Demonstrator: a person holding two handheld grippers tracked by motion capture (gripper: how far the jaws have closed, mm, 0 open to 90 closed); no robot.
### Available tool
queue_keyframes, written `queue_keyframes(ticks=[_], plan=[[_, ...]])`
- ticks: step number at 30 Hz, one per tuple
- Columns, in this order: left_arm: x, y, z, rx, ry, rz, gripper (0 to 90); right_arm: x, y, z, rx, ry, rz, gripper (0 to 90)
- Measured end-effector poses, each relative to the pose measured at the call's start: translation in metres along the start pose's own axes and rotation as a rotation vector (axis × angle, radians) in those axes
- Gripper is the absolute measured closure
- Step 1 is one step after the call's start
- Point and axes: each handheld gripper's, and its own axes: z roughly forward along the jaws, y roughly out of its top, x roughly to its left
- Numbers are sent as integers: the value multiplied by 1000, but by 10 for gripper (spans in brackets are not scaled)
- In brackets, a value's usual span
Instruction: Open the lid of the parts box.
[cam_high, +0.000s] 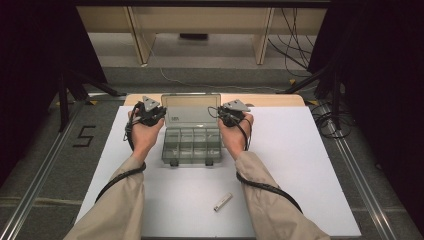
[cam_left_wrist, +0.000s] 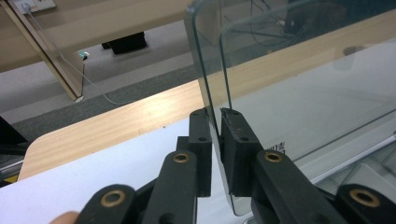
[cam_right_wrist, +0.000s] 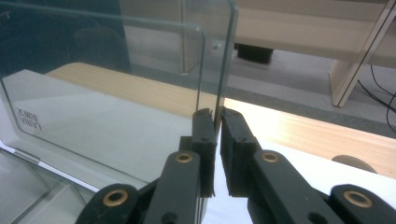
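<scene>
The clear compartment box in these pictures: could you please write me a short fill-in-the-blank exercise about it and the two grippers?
1. The lid of the clear compartment box stands ____, raised behind the tray.
2. The left gripper is shut on the lid's ____ edge, as the high view shows it.
3. The right gripper grips the ____ at its opposite edge.
4. The small metal cylinder lies on the white table, ____ the box.

Missing words: open; left; lid; outside
</scene>
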Motion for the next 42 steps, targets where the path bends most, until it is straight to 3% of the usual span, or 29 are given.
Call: queue_keyframes(ticks=[1,8,17,19,27,31,34,35,37,38,39,40,42], plan=[[0,-2,2,10,1,1,819,-1,-1,1,-7,-17,-19,849],[-1,-6,6,31,1,-3,818,-1,-2,3,4,-13,-22,847],[0,-15,13,92,-13,17,785,-3,-10,8,71,-1,-6,834],[0,-17,15,92,-12,0,775,-5,-12,10,79,5,-16,830],[2,-20,18,123,-1,10,715,-7,-19,14,122,8,4,807],[2,-19,16,121,5,2,632,-9,-19,12,120,14,-9,770],[3,-17,12,116,-9,-2,500,-11,-17,9,115,40,-11,720],[4,-16,7,122,-24,-24,408,-13,-15,4,125,81,-12,626],[6,-15,-3,130,-62,-12,289,-16,-11,-4,122,165,-39,522],[6,-15,-3,130,-62,-12,230,-16,-11,-4,122,165,-39,522],[8,-14,-16,145,-89,24,180,-19,-7,-17,120,255,-83,420],[8,-14,-16,145,-89,24,152,-19,-7,-17,120,255,-83,420],[5,-14,-31,133,-104,36,147,-23,-7,-34,122,345,-122,353]])
